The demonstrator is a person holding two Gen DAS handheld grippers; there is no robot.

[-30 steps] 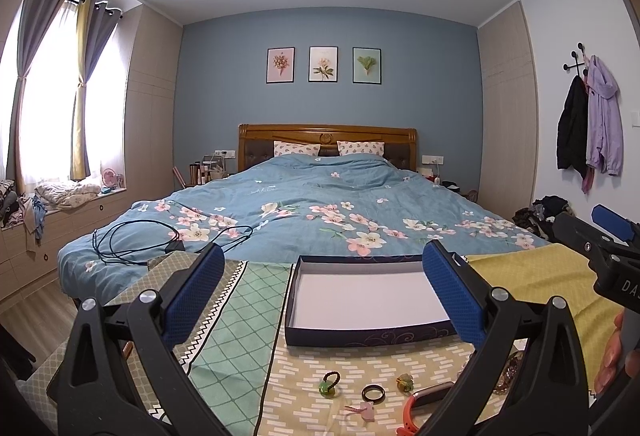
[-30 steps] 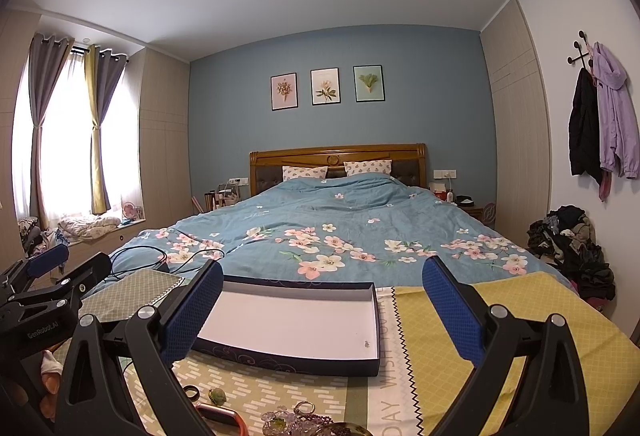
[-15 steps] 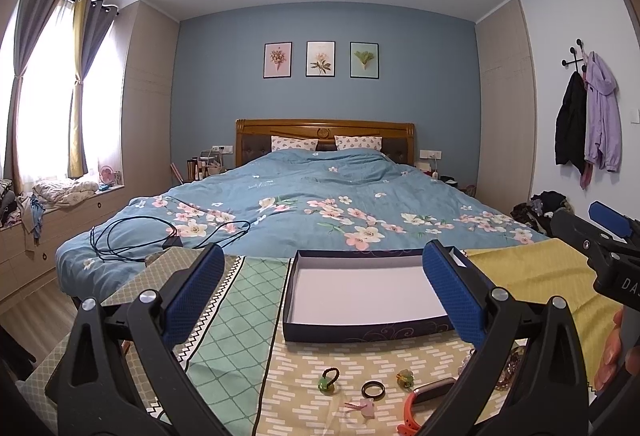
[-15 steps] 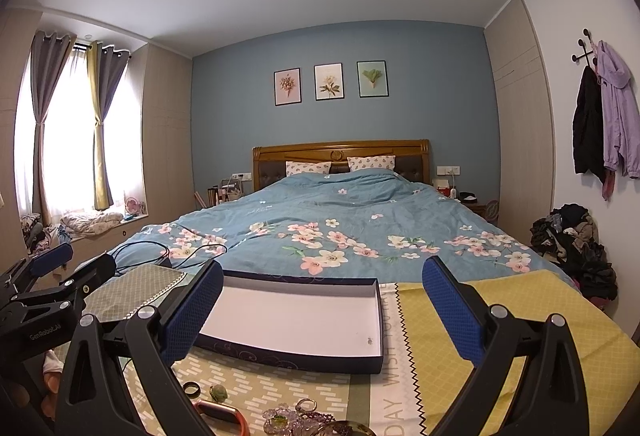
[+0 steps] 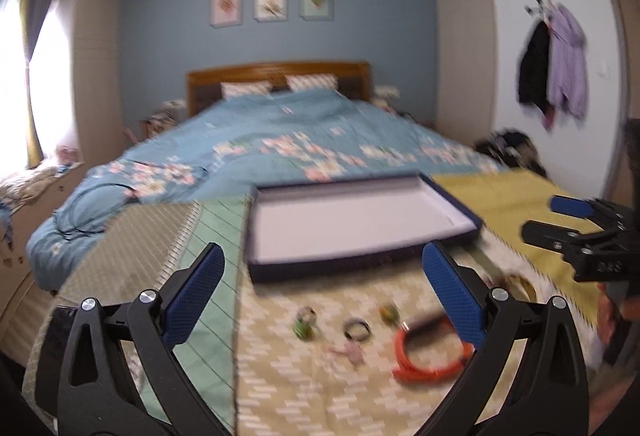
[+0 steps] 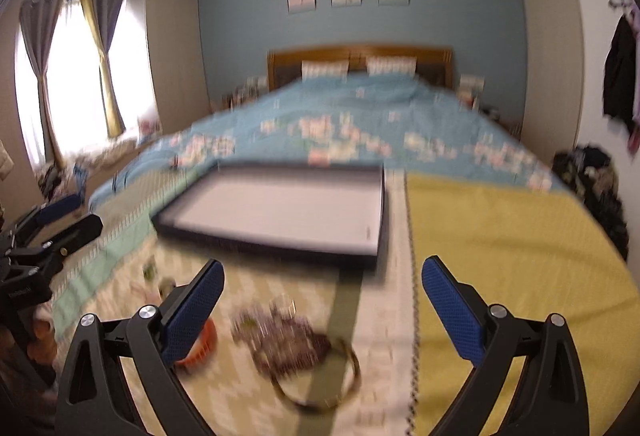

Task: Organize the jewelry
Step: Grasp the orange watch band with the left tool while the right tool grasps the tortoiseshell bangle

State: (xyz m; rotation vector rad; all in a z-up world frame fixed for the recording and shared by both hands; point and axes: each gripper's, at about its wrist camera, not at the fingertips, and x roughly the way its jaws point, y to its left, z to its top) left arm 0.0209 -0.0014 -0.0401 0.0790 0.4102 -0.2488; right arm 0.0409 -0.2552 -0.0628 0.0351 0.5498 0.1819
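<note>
- Our left claw (image 5: 324, 296) hangs wide apart over the patterned cloth (image 5: 320, 388) that covers the surface, with nothing between its blue pads (image 5: 192, 296).
- Just below it lie the small pieces: a green ring (image 5: 305, 324), a dark ring (image 5: 357, 329), a yellowish bead (image 5: 390, 314), a pink clip (image 5: 352, 352) and an orange bracelet (image 5: 430, 350), all apart from each other (everything is blurred, so we cannot make out finer detail).
- Our right claw (image 6: 322, 296) is also spread wide and holds nothing; it shows at the right edge of the left wrist view.
- Under the right claw sit a tangled dark heap of jewelry (image 6: 280, 336) and a thin bangle (image 6: 316, 376) touching it; the orange bracelet (image 6: 200, 344) lies partly behind the claw's left pad.
- The shallow box (image 5: 360, 224), dark-walled and white inside, rests beyond the jewelry at the far side of the cloth, with none of the pieces in it.
- Behind it is a bed (image 6: 340, 124) with a blue flowered cover.
</note>
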